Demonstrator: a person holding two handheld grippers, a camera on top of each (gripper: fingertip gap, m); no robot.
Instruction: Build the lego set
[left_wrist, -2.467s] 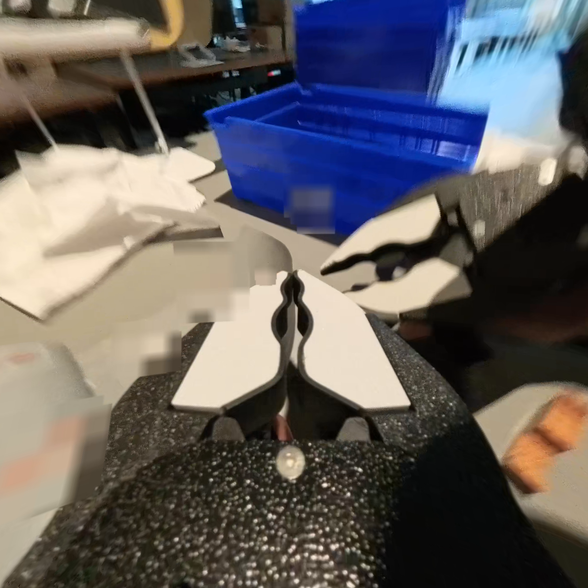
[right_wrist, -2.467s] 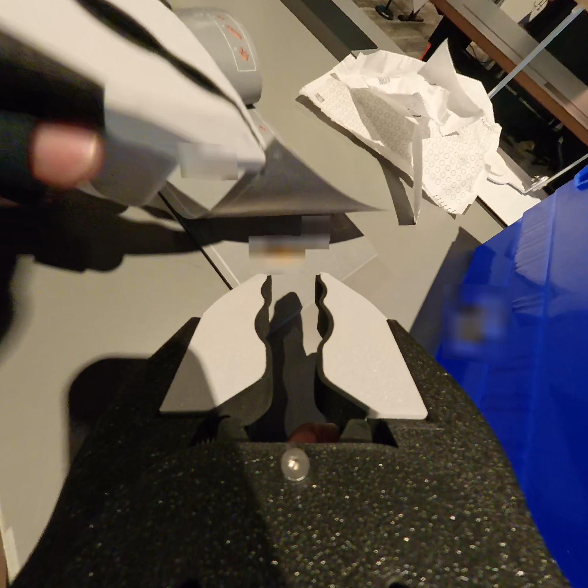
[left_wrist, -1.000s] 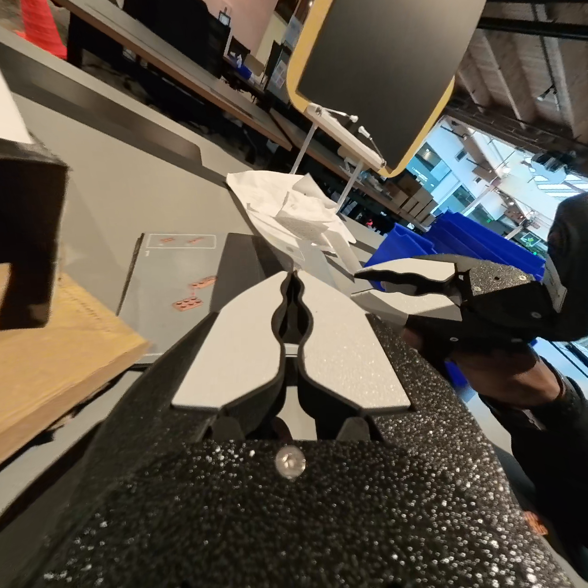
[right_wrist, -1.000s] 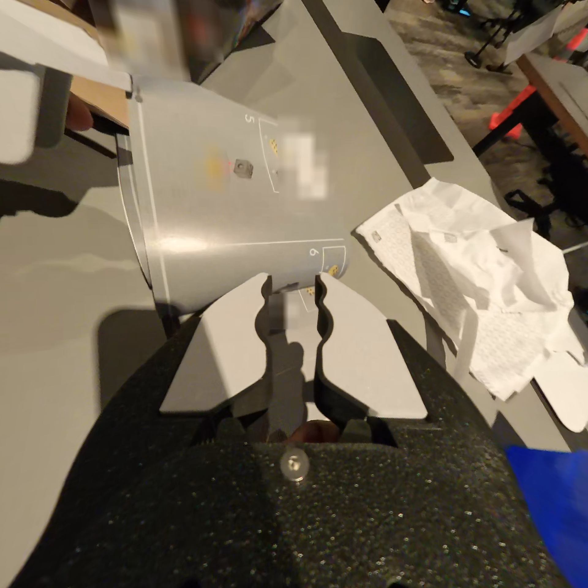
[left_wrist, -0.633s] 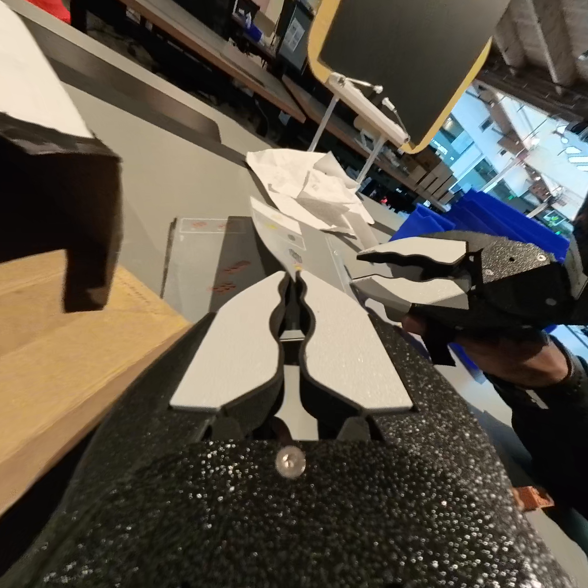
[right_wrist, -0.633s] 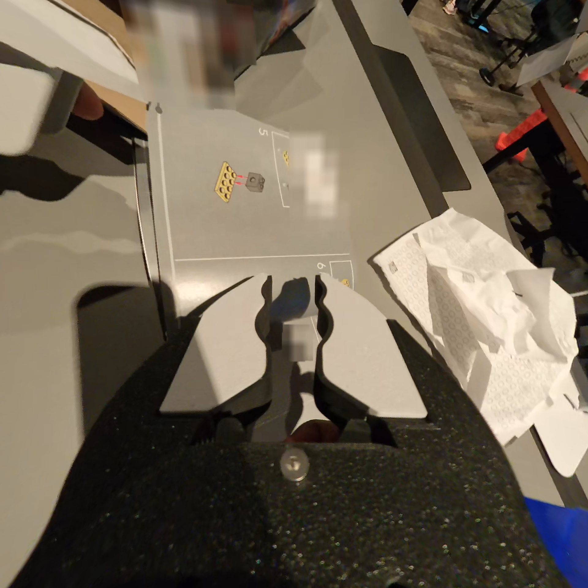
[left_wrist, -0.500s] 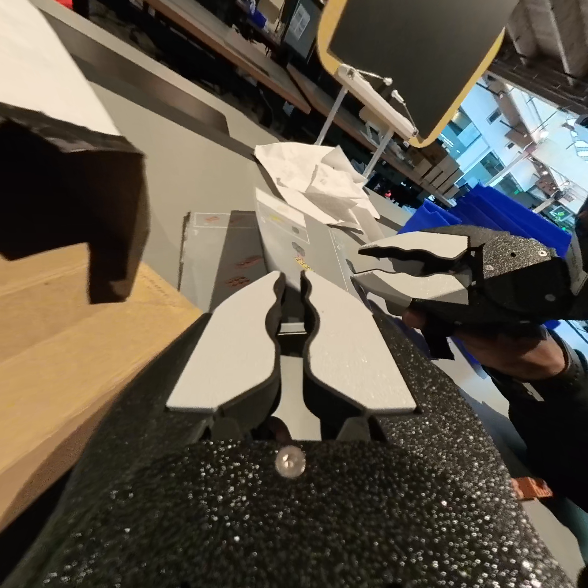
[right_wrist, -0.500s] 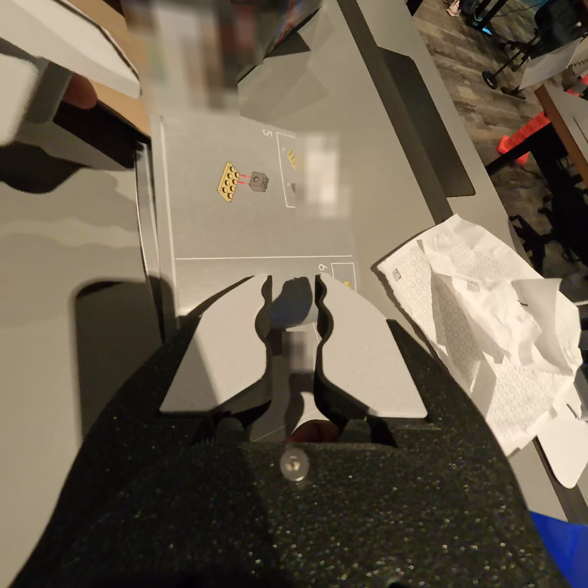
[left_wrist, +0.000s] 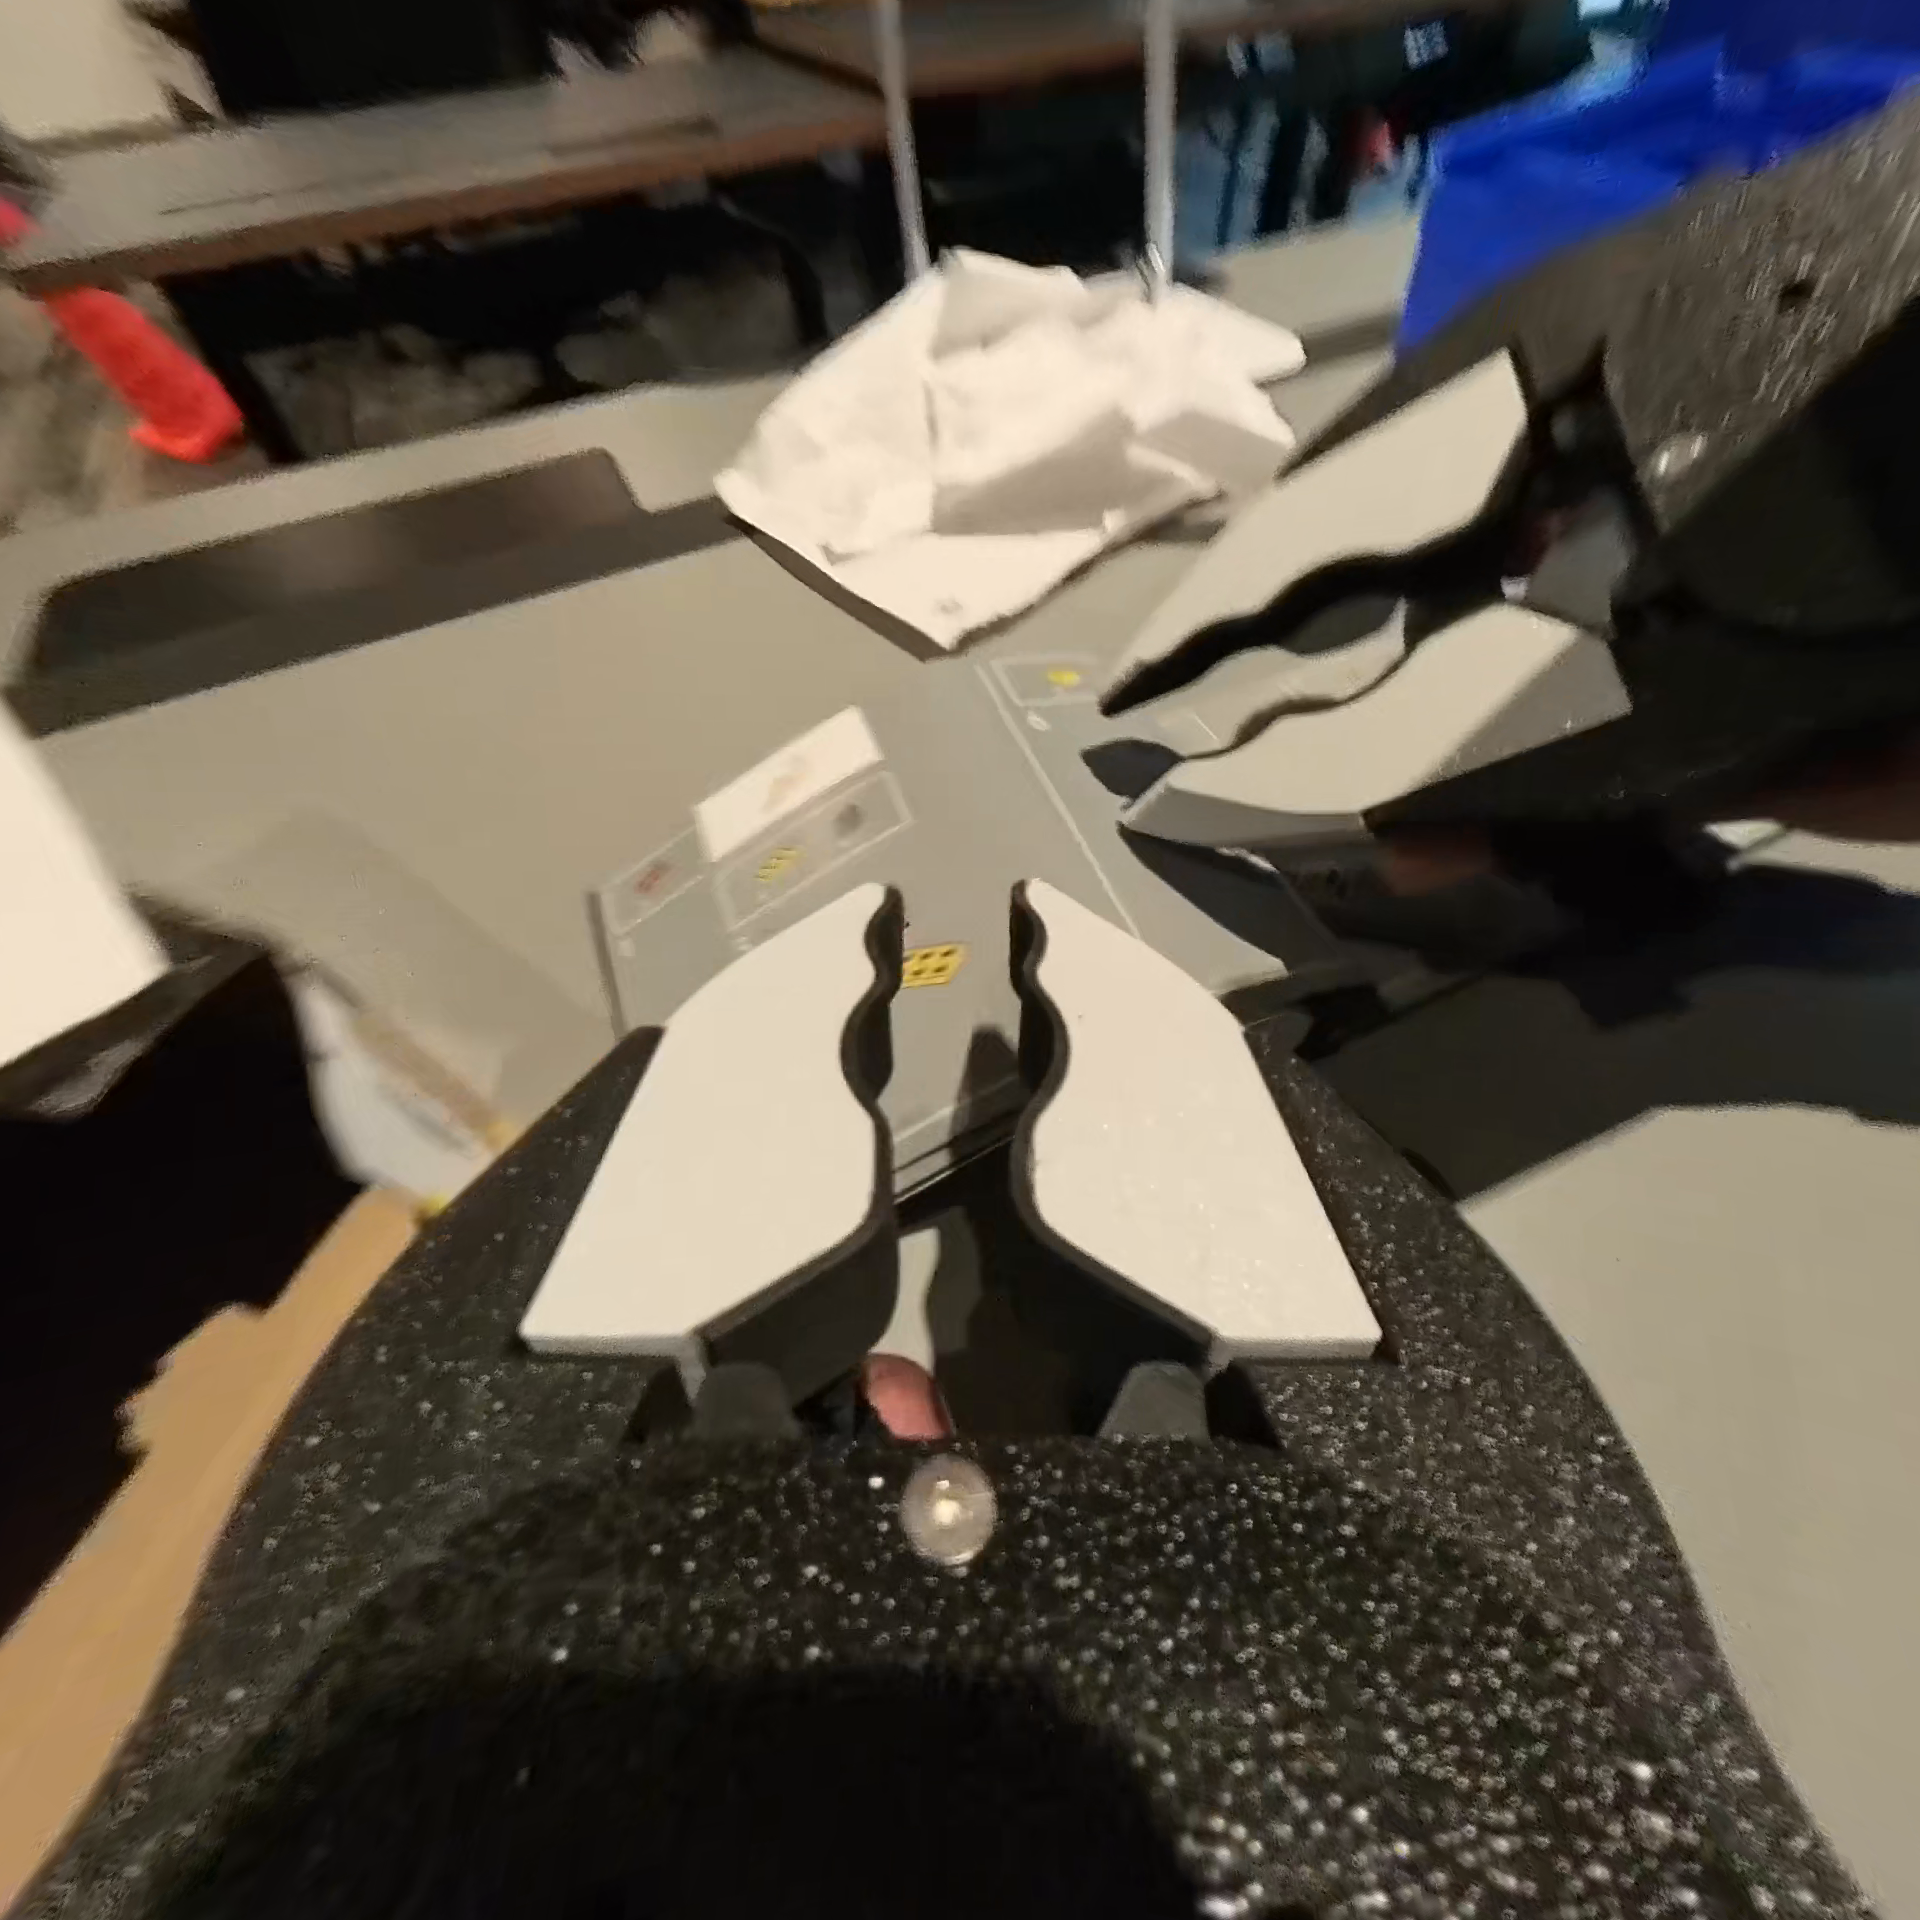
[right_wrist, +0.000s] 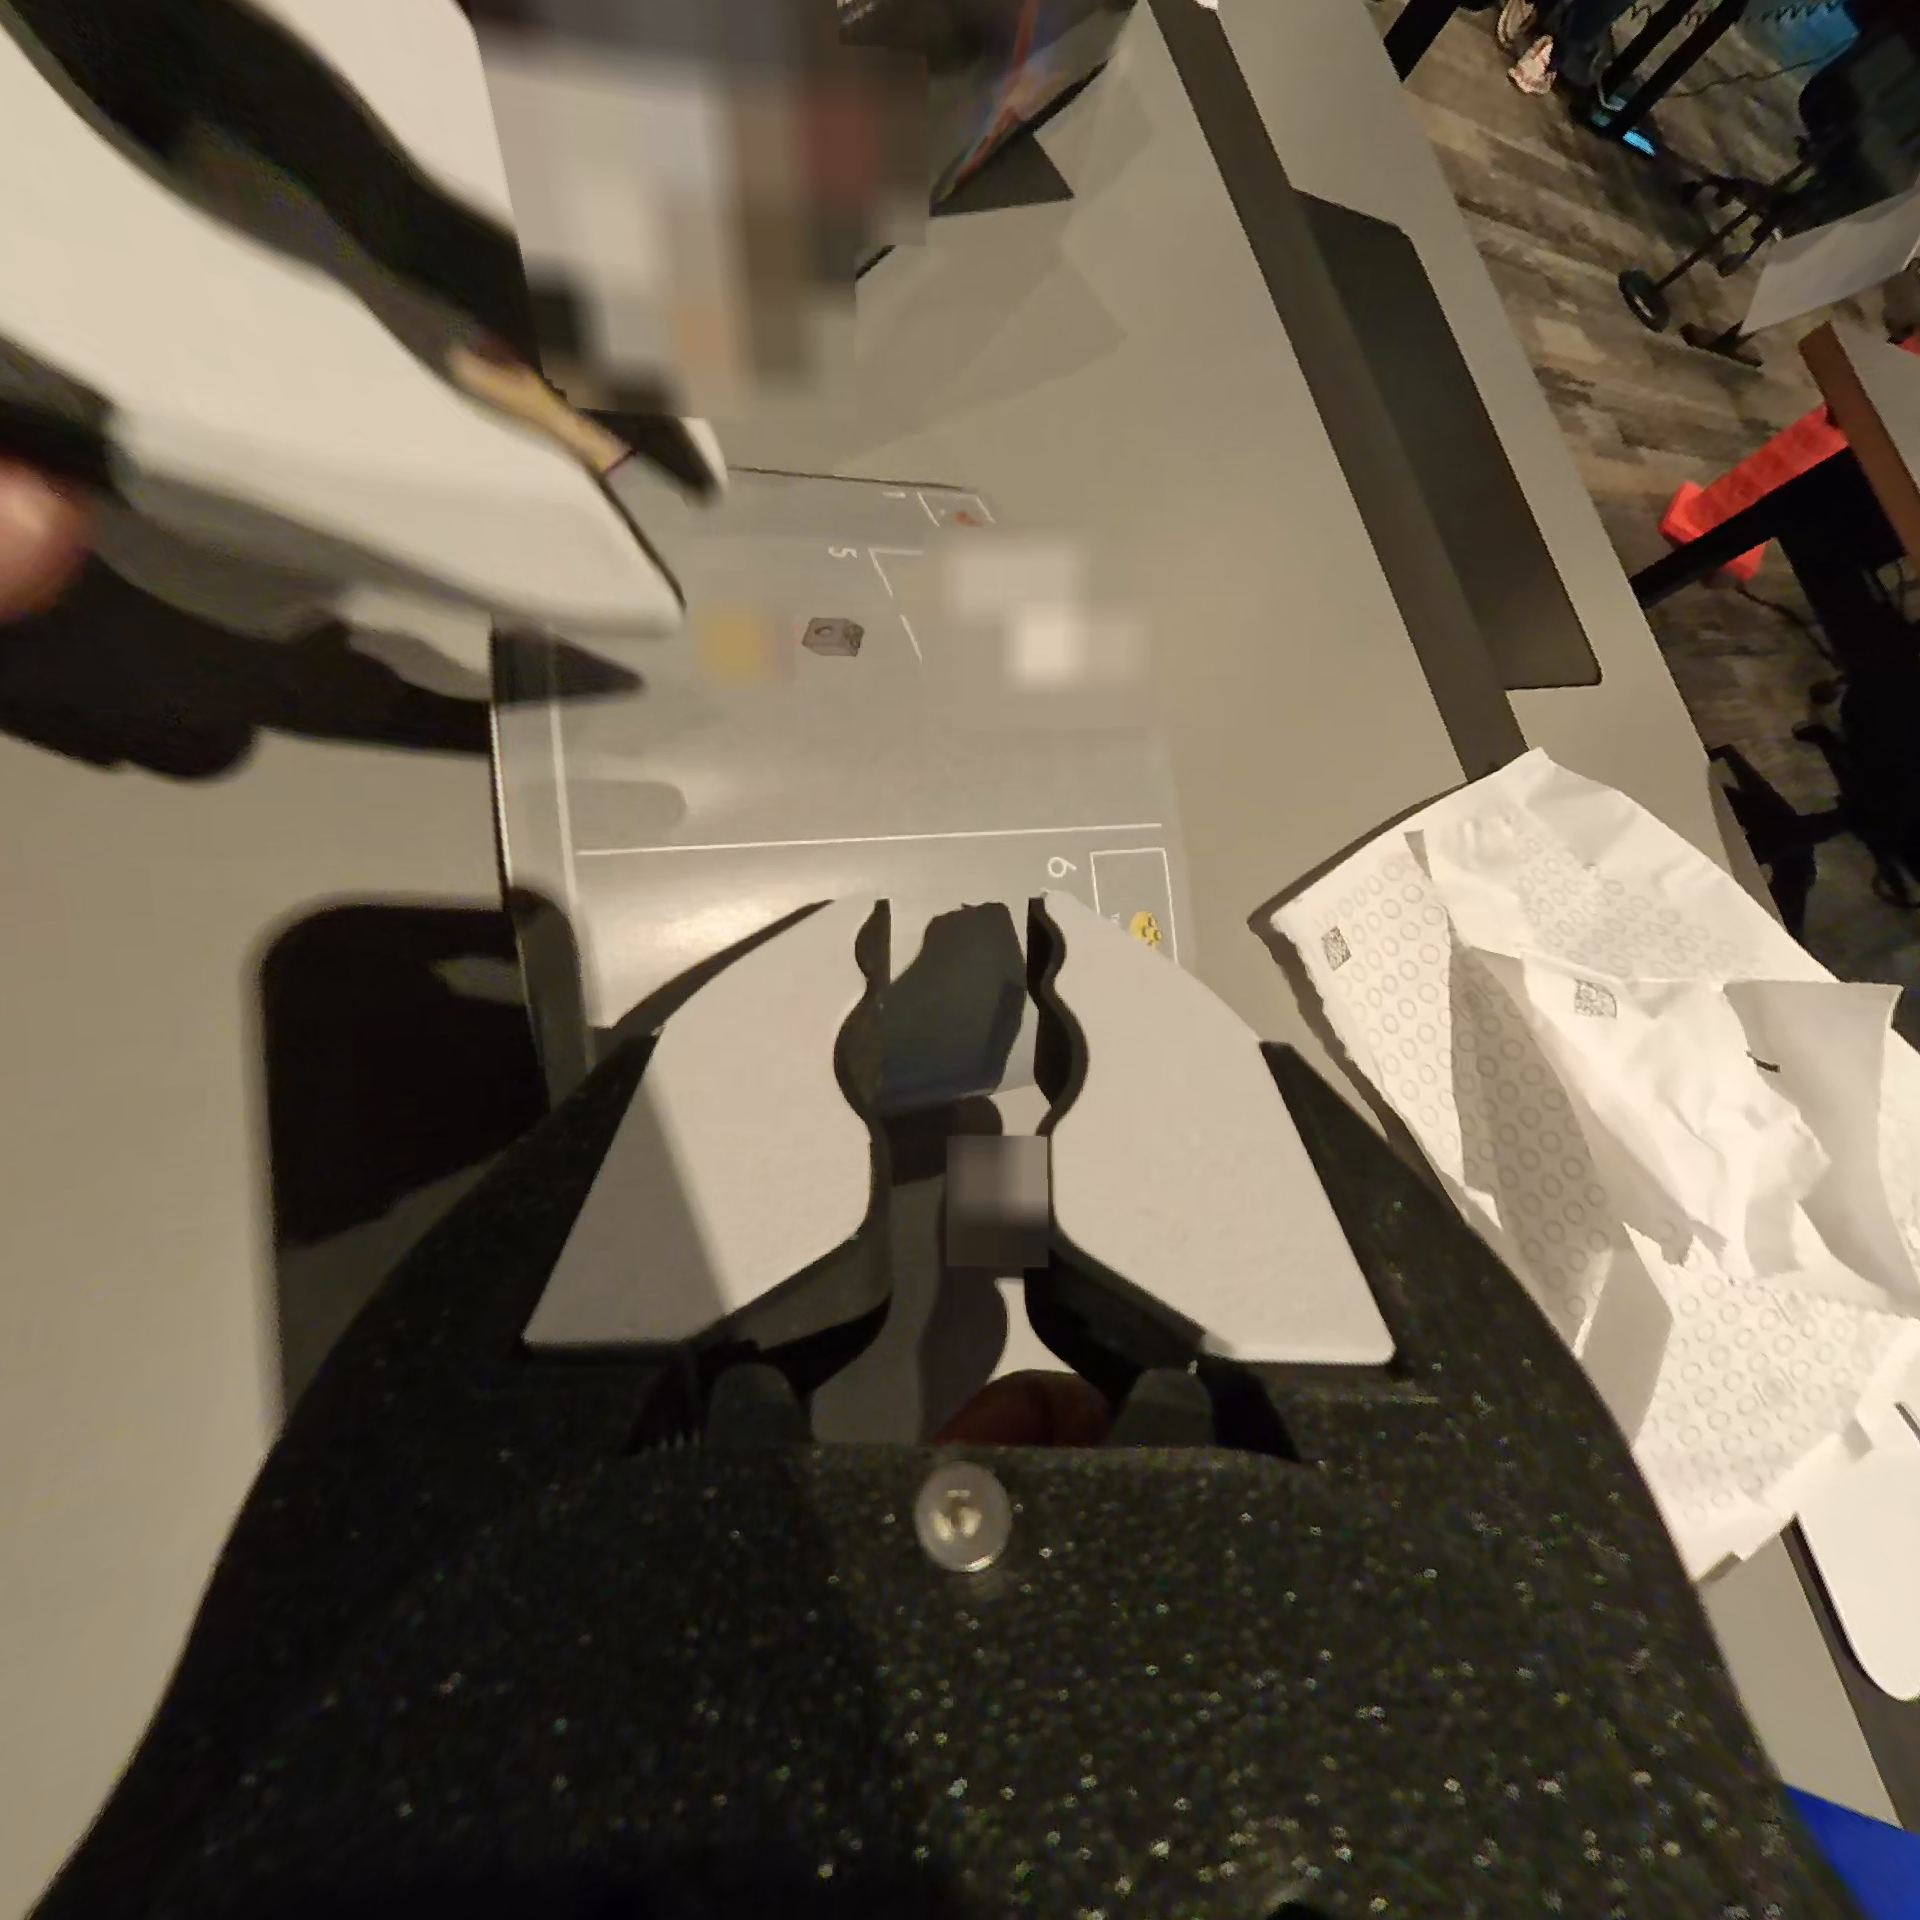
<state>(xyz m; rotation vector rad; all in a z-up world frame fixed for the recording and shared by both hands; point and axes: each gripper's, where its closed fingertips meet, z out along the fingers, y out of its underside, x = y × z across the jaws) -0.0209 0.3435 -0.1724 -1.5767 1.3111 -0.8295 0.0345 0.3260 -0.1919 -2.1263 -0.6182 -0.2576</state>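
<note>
Half a second back the left gripper (left_wrist: 954, 906) had its jaws nearly together over the booklet (left_wrist: 914, 831); now they stand spread with nothing between them, and the booklet page that curled up earlier lies flat on the bench (left_wrist: 343, 769). The right gripper (right_wrist: 956, 914) has barely shifted and its jaws are likewise apart and empty, only a dark shadow showing in the gap.

What the next move probably turns on: the booklet lies directly ahead of and below both pairs of jaws, the two grippers facing it from roughly opposite ends. Its long axis runs away from the right gripper, toward the left one. Both hover close over it; the right looks nearer to the page's near edge, the left to the far end by the box (left_wrist: 156, 1382).

No loose bricks show in either view, so the set's pieces cannot be placed; only printed pictures of them appear on the page. Crumpled white paper (right_wrist: 1558, 1091) lies just right of the booklet, and a blue bin (left_wrist: 1621, 156) is cut off behind the right gripper. Motion blur smears the left view, and the left gripper in the right view, so whether either tip touches the page cannot be told.
</note>
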